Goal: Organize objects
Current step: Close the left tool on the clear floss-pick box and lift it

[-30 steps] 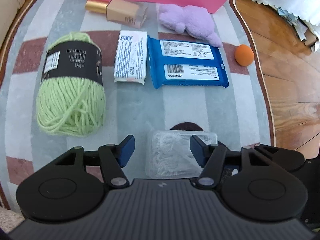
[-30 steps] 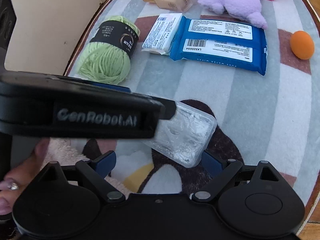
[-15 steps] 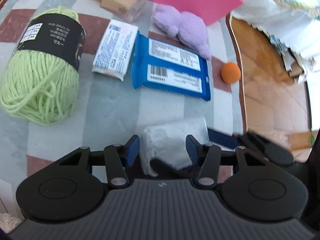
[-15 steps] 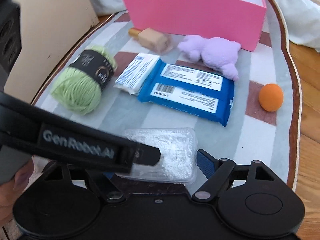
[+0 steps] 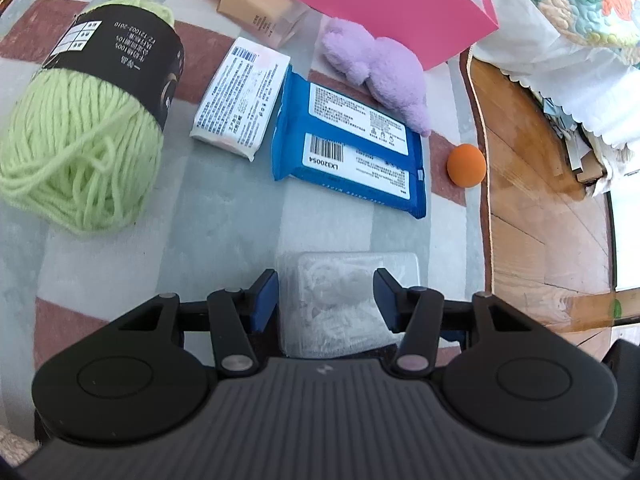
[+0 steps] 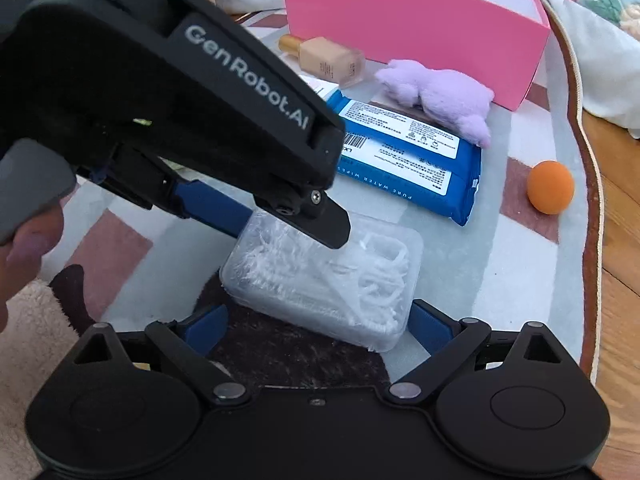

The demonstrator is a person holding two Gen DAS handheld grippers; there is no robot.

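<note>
While the left gripper [image 5: 325,294] straddles the clear floss-pick box [image 5: 348,300], jaws easing open, grip looks doubtful; right gripper [image 6: 316,326] gapes empty just short. Pink box [image 6: 416,36] sits at twelve o'clock, box's long axis crosswise.

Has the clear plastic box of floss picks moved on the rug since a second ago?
Yes. The clear plastic box of floss picks has turned and shifted off the rug's dark patch, toward the blue wipes pack.
</note>
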